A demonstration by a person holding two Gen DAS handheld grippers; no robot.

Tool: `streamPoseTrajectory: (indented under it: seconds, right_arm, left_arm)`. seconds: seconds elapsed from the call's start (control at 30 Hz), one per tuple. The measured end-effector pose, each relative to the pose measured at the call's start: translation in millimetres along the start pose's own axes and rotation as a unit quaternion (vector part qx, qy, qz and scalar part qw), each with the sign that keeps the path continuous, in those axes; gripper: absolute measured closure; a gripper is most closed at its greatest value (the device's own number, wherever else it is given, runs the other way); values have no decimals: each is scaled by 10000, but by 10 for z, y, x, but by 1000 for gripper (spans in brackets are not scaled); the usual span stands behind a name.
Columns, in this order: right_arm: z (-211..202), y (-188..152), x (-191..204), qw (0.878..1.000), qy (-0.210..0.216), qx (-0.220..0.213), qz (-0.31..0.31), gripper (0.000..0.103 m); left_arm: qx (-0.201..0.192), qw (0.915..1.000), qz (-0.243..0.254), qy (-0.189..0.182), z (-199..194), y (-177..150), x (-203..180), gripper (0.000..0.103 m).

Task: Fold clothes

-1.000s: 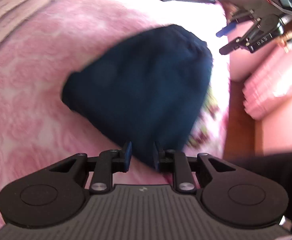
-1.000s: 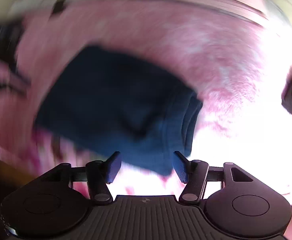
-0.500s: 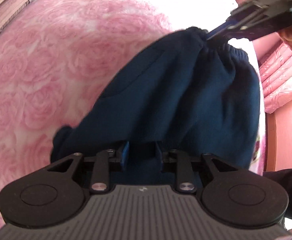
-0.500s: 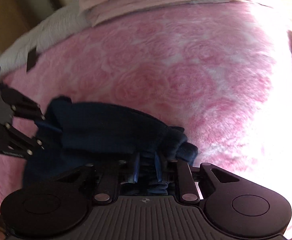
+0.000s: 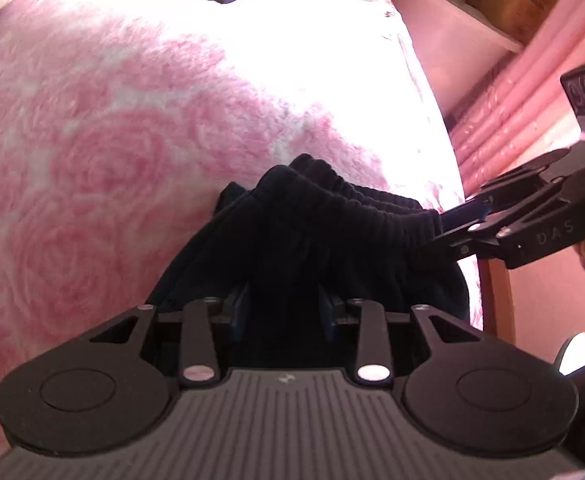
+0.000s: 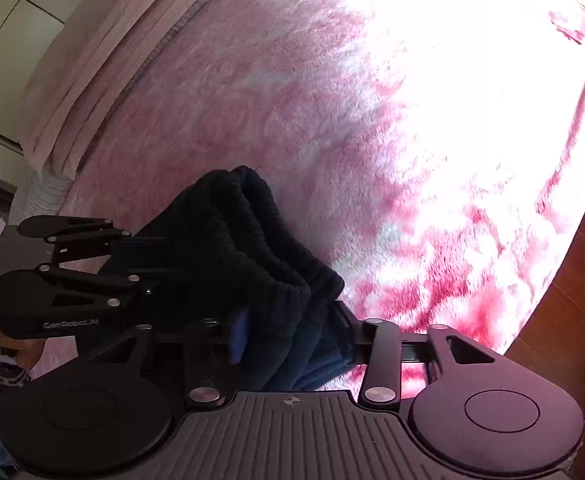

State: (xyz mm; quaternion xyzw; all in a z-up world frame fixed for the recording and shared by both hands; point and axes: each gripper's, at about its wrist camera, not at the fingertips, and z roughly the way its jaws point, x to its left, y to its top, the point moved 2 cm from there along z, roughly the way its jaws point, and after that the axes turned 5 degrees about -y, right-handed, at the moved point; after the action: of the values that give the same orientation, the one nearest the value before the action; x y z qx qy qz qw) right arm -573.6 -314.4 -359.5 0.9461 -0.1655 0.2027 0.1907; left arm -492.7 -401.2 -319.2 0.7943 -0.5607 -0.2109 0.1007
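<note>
both grippers, left (image 5: 282,312) and right (image 6: 292,336), jaws opening around the bunched garment (image 5: 312,240) on the blanket (image 5: 92,140), folding seemingly unfinished.

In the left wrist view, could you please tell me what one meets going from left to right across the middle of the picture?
Pink rose-patterned blanket → dark navy garment with its ribbed waistband → right gripper at the waistband's end → pink curtain.

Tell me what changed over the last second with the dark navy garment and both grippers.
The dark navy ribbed-waistband garment, flat a second ago, was gripped at its waistband by both grippers and bunched up. Now the left gripper and right gripper straddle the fabric, jaws opening. The pink rose-patterned blanket stayed put.
</note>
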Motion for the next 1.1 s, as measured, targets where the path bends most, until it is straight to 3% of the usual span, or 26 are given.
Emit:
streamPoseTrajectory:
  seconds: [0.27, 0.4, 0.53, 0.7, 0.77, 0.83, 0.93, 1.1]
  right_arm:
    - [-10, 37, -140, 9984, 263, -11, 501, 66]
    - [-211, -89, -85, 9990, 104, -124, 407, 76]
    - [-309, -273, -86, 9984, -89, -49, 565, 76]
    - [-15, -264, -242, 9976, 104, 118, 679, 73]
    - [-140, -236, -192, 9981, 82, 61, 608, 71]
    - [-311, -210, -107, 9990, -115, -151, 403, 71]
    - [-502, -104, 172, 9962, -323, -700, -402, 71]
    - [-180, -84, 422, 9900, -121, -491, -1318, 72]
  left_arm:
    - [250, 9995, 201, -76, 75, 98, 105, 70]
    - [324, 9985, 417, -156, -57, 140, -10, 72]
    - [472, 9974, 522, -168, 20, 99, -97, 72]
    - [608, 9962, 609, -147, 128, 115, -64, 68]
    - [632, 9959, 605, -210, 34, 136, -60, 69]
    - [483, 9964, 632, -307, -130, 168, -77, 70]
    - [53, 9976, 555, -400, -269, 281, -53, 75]
    - [259, 9979, 500, -308, 114, 415, 66, 76]
